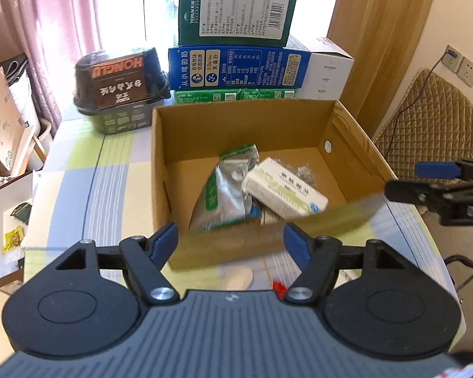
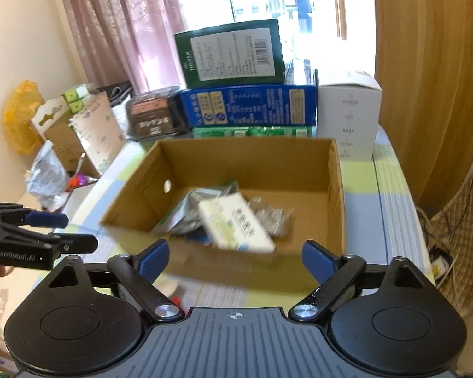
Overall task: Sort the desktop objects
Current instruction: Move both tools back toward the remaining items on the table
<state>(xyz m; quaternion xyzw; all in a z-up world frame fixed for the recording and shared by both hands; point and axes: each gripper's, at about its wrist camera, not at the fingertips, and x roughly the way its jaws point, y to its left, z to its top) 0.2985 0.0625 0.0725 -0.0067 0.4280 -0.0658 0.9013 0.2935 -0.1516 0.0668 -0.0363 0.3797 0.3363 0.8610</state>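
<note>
An open cardboard box stands on the table; it also shows in the right wrist view. Inside lie a white medicine carton, a silver-green foil pouch and a clear blister pack. My left gripper is open and empty, hovering before the box's near wall. My right gripper is open and empty, also before the near wall. Each gripper shows at the edge of the other's view: the right, the left.
Behind the box stand stacked blue and dark green cartons, green packs, a white carton and a black food tub. A red scrap and a pale oval item lie before the box. Cardboard clutter sits left, a quilted chair right.
</note>
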